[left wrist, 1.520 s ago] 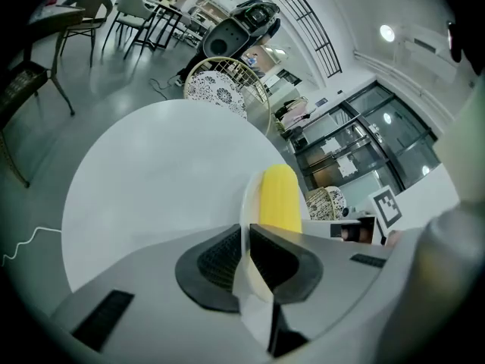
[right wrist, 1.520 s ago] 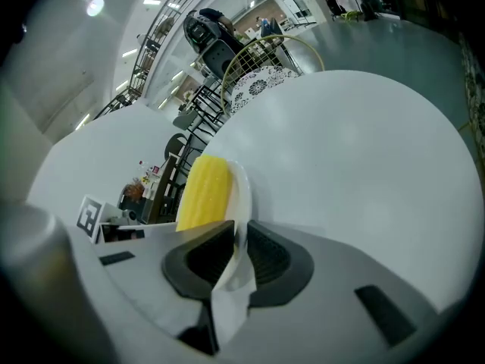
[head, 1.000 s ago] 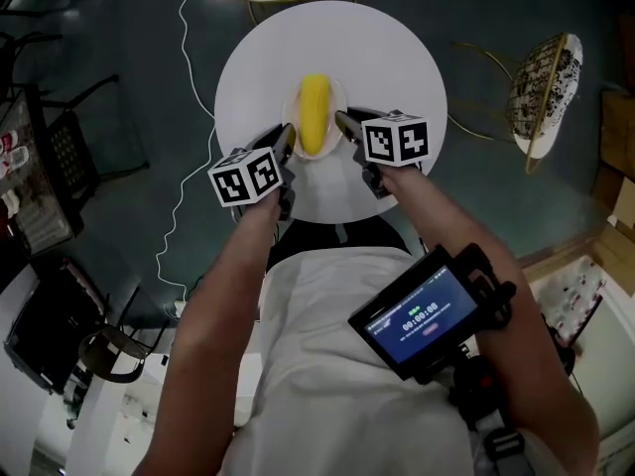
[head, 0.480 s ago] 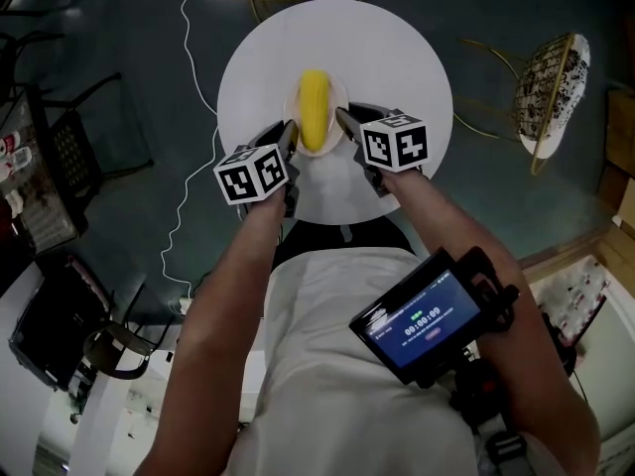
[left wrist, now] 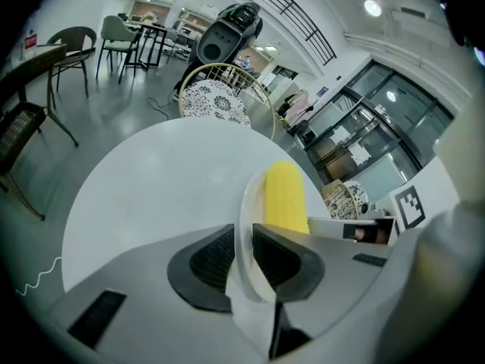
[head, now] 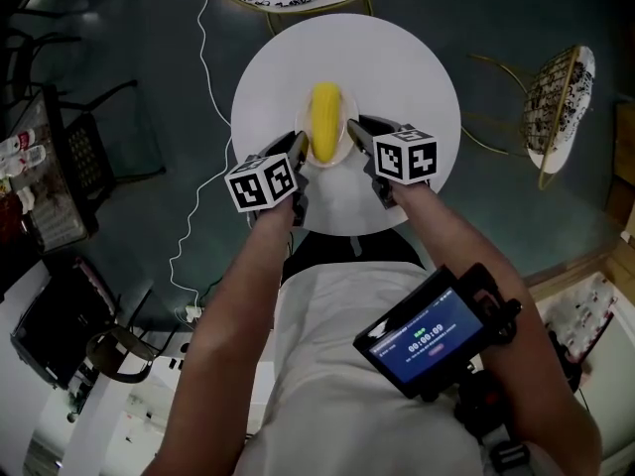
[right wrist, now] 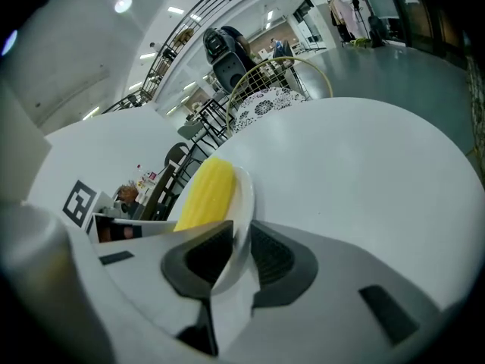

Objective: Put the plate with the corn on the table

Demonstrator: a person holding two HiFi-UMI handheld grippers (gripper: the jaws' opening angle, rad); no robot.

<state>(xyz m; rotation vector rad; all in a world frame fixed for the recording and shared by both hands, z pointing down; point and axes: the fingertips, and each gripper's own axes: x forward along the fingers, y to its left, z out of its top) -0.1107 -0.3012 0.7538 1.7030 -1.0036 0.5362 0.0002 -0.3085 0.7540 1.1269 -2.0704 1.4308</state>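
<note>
We stand in a café-like lounge: a round white table (head: 397, 58), gold wire chairs (head: 552, 87), glass-walled rooms (left wrist: 356, 139) behind.

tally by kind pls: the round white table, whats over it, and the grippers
table: 1
plate: 1
corn: 1
grippers: 2 (left gripper, right gripper, each shut on the plate)
total: 5
</note>
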